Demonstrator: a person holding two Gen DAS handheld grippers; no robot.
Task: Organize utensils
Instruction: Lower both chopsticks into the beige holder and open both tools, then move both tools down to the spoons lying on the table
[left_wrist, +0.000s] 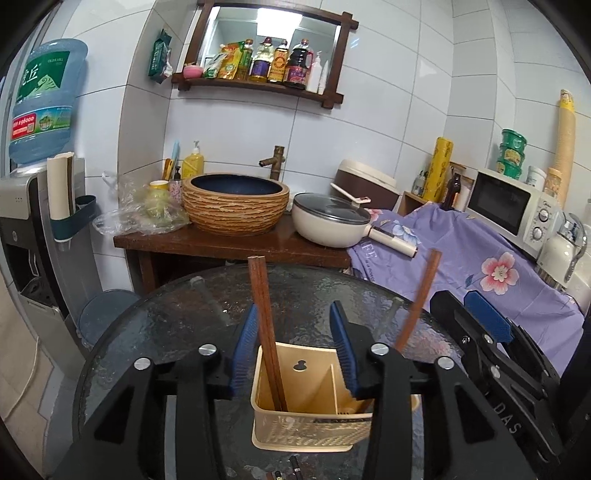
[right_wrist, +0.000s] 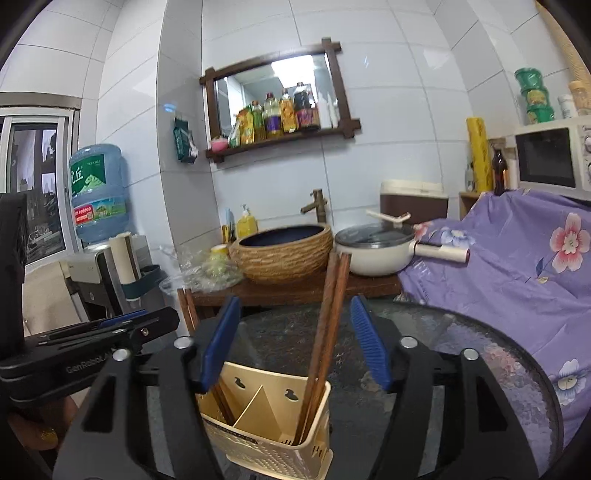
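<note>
- Your left gripper (left_wrist: 293, 347) stands with its blue pads apart. A pair of brown chopsticks (left_wrist: 266, 332) rises between them, close against the left pad (left_wrist: 243, 350); I cannot tell whether it touches. The right pad is clear of them, so nothing is clamped.
- Those chopsticks stand almost upright in the left compartment of the cream utensil holder (left_wrist: 306, 424), which sits on the round glass table (left_wrist: 177, 325) just under the gripper.
- Your right gripper (right_wrist: 295, 347) is also spread, wider than the left. A second pair of chopsticks (right_wrist: 328, 314) stands between its pads without touching either one.
- That pair leans in the right compartment of the holder (right_wrist: 269, 439), tips down, tops crossing slightly.
- In the left wrist view the second pair shows as a slanted brown stick (left_wrist: 419, 295) beyond the holder's right edge, with your right gripper's black body beside it.
- At the bottom edge of the left view a few dark stick ends (left_wrist: 291, 470) lie on the glass; they are too cropped to name surely.
- Behind the table stands a wooden counter (left_wrist: 229, 245) carrying a woven-look basin (left_wrist: 236, 203) and a cream lidded pan (left_wrist: 328, 219).
- To the right, a purple flowered cloth (left_wrist: 461, 258) drapes under a white microwave (left_wrist: 513, 208).
</note>
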